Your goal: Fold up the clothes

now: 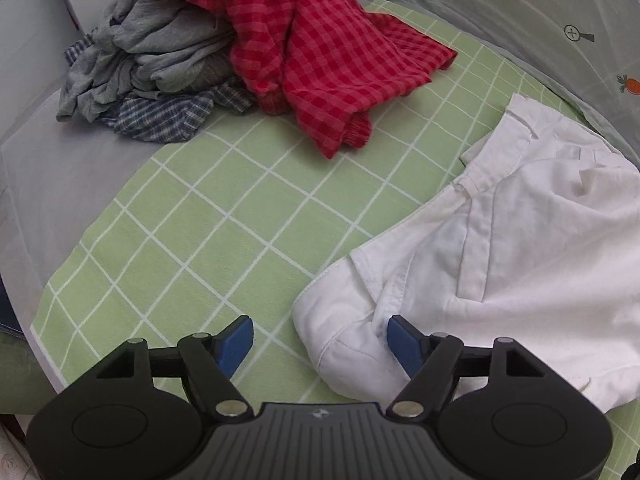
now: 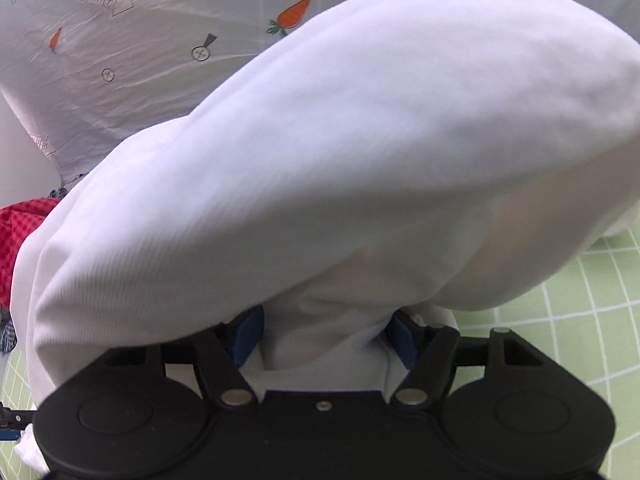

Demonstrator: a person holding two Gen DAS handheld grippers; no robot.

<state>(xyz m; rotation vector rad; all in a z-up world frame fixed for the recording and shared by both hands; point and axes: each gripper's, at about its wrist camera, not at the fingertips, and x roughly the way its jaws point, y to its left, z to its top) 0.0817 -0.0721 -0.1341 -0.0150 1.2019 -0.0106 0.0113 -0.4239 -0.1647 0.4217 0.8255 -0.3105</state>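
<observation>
White shorts (image 2: 340, 168) drape over the right gripper (image 2: 326, 338), jaws wide with cloth between, below mirrored "LOOK HERE" sheet (image 2: 120, 80) writing upper left; left gripper (image 1: 322, 340) gapes.

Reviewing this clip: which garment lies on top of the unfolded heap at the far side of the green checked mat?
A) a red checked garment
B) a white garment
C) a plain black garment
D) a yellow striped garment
A: the red checked garment drapes over the grey and blue plaid clothes, while the white garment lies apart, beside the left tool.
</observation>
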